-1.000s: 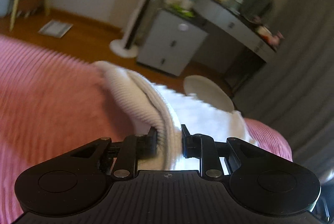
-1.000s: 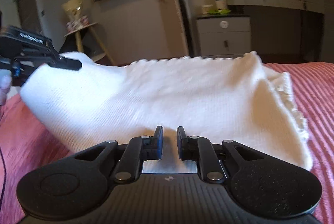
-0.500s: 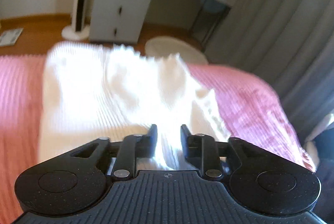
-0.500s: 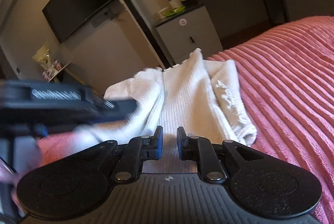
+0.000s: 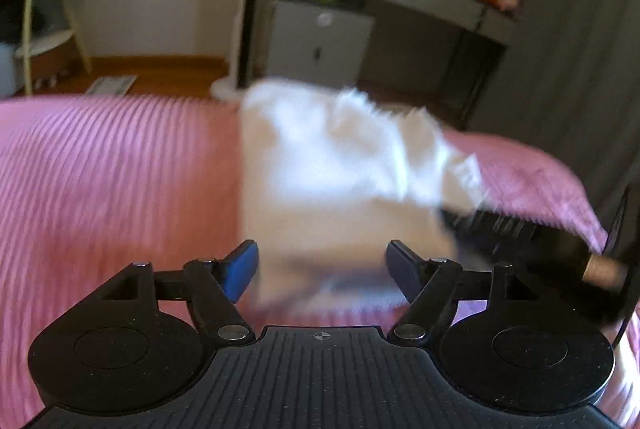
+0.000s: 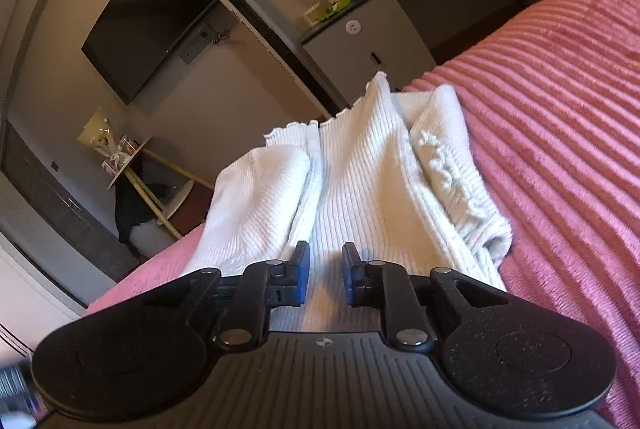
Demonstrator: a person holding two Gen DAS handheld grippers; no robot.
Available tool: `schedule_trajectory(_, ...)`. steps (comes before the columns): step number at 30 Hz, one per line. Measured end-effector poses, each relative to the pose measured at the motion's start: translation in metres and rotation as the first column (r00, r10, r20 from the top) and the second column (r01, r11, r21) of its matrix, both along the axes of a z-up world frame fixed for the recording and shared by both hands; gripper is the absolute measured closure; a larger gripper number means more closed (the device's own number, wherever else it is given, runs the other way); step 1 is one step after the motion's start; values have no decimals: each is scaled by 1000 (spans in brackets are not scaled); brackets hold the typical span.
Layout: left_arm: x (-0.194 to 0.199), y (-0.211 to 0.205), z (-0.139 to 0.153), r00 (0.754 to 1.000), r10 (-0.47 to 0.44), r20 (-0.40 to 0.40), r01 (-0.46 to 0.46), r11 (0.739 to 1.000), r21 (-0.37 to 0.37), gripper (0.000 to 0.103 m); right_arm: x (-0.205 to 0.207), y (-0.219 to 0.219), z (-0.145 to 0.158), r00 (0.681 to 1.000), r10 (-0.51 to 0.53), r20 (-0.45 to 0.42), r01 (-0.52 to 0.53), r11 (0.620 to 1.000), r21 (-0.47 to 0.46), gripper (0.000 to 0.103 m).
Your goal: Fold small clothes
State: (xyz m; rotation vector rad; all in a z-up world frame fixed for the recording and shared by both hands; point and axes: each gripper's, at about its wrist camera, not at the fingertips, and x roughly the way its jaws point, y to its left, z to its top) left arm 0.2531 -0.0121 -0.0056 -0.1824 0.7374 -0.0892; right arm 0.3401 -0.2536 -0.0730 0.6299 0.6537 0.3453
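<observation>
Left tongs (image 5: pixel 322 271) just spread, letting go of blurred white garment (image 5: pixel 340 165), right tongs (image 6: pixel 324 279) slightly parted over it, pinching nothing.

both tools share one build. the left tool (image 5: pixel 322 265) has a black ribbed housing with a small crosshair mark at its centre, and round matte discs at 4 and 8 o'clock of that mark. silver screws pin the black linkage arms. the fingers (image 5: pixel 240 271) carry blue pads. the right tool (image 6: pixel 325 275) matches — speckled black plastic, same silver screws, blue pads (image 6: pixel 301 273).
</observation>
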Motion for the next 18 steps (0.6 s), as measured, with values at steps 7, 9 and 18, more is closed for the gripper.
schedule_trajectory(7, 6, -4, -32, 992, 42, -117, -41, 999, 13, 27, 1, -7, -7, 1000, 16, -18, -13, 992, 126, 71)
schedule_trajectory(9, 2, -1, -40, 994, 61, -90, -58, 998, 34, 31, 2, -10, -10, 999, 23, -22, -19, 982, 186, 63)
schedule_trajectory(18, 11, 15, -49, 998, 47, 31, -44, 996, -73, 34, 16, 2, 3, 997, 65, -37, -55, 971, 233, 49)
